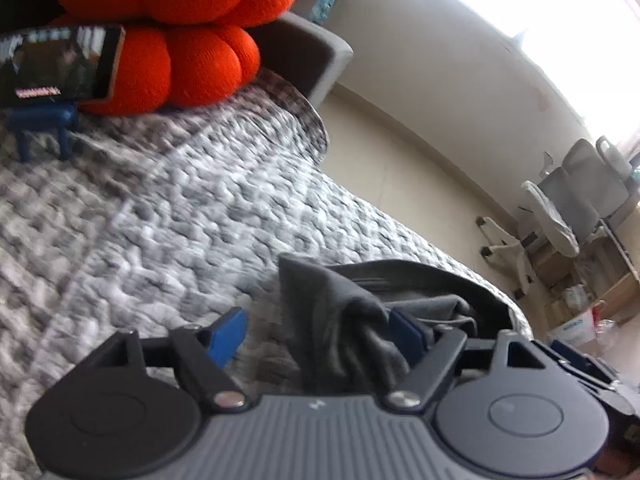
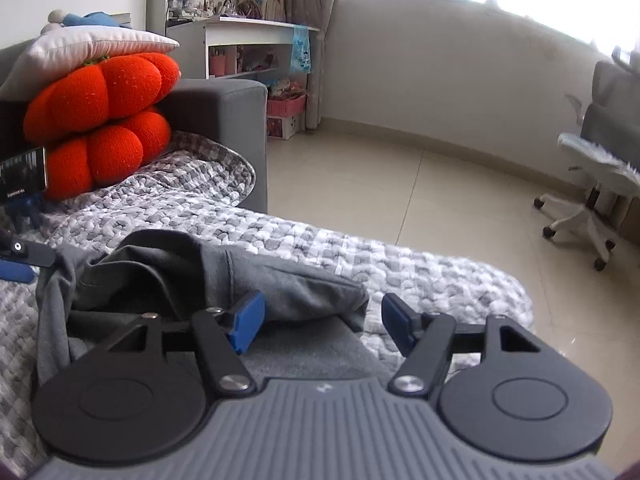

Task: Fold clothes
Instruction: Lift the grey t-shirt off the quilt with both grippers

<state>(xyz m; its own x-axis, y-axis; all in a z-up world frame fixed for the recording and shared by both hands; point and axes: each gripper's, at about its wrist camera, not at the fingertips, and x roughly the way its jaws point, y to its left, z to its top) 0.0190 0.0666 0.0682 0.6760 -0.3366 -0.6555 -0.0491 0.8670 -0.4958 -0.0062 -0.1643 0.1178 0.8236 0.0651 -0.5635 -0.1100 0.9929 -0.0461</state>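
A dark grey garment (image 2: 192, 280) lies crumpled on the grey-and-white checked bedspread (image 2: 420, 276). In the left wrist view a bunched corner of it (image 1: 340, 320) stands up between the blue pads of my left gripper (image 1: 318, 334), whose jaws are wide apart and not pinching it. My right gripper (image 2: 320, 322) is open, its jaws spread over the garment's near right end, with a flat grey fold below. The left gripper's tip (image 2: 20, 260) shows at the far left of the right wrist view, beside the garment.
Orange pumpkin cushions (image 2: 100, 120) and a phone on a blue stand (image 1: 52, 68) sit at the head of the bed. The bed edge (image 2: 516, 284) drops to a tiled floor on the right. An office chair (image 2: 592, 184) stands by the wall.
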